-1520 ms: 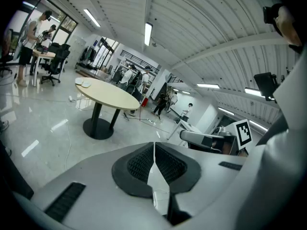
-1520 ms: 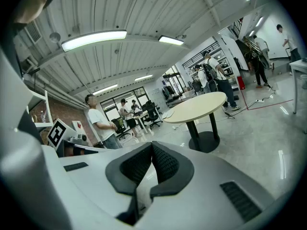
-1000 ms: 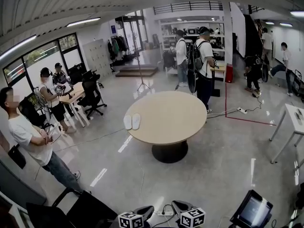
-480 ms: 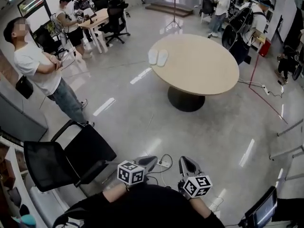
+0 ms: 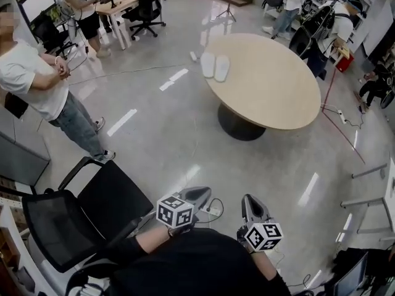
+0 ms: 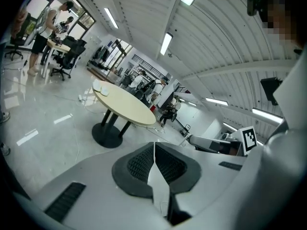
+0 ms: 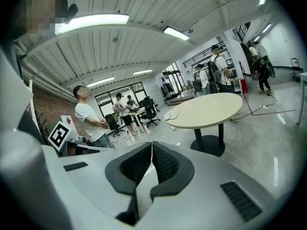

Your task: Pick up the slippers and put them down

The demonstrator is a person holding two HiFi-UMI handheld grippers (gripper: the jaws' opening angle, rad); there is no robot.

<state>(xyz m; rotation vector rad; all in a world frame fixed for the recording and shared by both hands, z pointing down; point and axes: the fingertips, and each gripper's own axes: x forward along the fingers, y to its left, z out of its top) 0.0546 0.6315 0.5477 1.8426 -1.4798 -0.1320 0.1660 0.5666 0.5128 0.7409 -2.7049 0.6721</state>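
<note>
while the wearer stands well apart from the round bench (image 5: 278,97), both tools are held low at the bottom of the head view, close in front of the dark-sleeved body. left hand-held gripper (image 5: 199,193): jaws pressed together along the whole pad line, nothing between them, marker cube facing up. right hand-held gripper (image 5: 252,200): jaws likewise closed on nothing, just beside the left one and roughly parallel to it. both point toward the bench across glossy grey floor (image 5: 185,134). slippers (image 5: 215,66): a white pair, side by side, lying flat on the bench top at its far-left edge as the head view shows it, well apart from either tool. the bench has a pale top on a single dark pedestal base. black mesh office chair (image 5: 114,199): at lower left, just beside the left arm. person in a white t-shirt (image 5: 34,79): standing at the left, hands clasped in front. people with backpacks (image 5: 333,26): standing beyond the bench at upper right.
</note>
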